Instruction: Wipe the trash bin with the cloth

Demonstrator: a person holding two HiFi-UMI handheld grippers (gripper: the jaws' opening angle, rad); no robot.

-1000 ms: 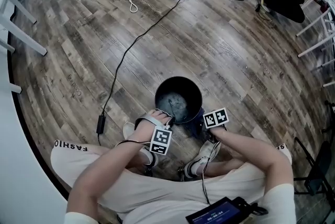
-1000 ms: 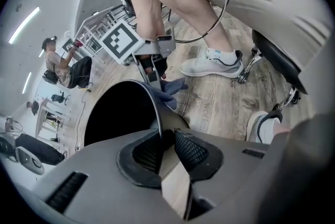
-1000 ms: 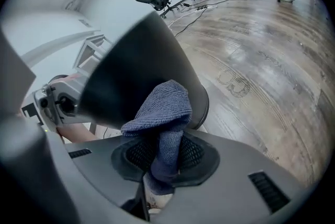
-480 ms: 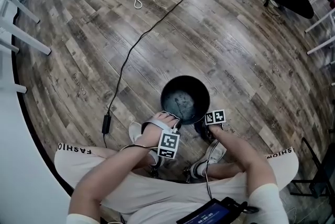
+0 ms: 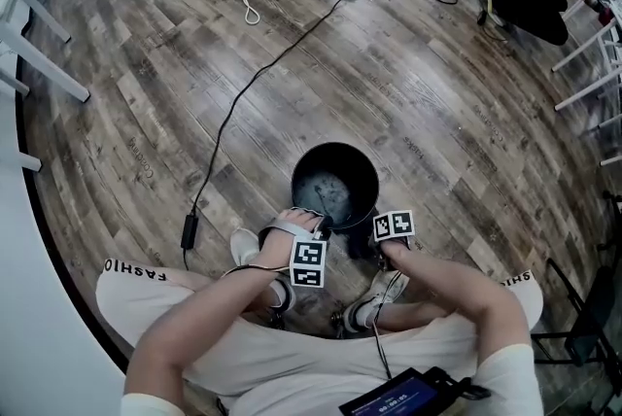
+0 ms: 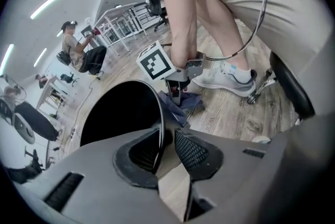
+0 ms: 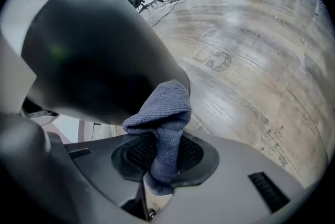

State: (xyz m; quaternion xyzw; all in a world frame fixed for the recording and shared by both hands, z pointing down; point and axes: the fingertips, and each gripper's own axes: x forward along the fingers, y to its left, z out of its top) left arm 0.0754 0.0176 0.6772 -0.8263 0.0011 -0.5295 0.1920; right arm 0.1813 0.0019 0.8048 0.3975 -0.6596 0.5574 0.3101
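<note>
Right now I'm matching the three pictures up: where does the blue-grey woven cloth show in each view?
Head view: blue-grey woven cloth just below centre, against the near right side of the round black trash bin.
Left gripper view: middle, beside the bin's outer wall.
Right gripper view: lower centre, clamped in the right gripper, against the bin's wall.
Shared landmark: the bin.

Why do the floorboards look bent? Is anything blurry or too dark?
Head view: the wide lens bows the floor planks. Left gripper view: the inside of the trash bin is plain black. Right gripper view: cloth sharp, bin wall soft.
</note>
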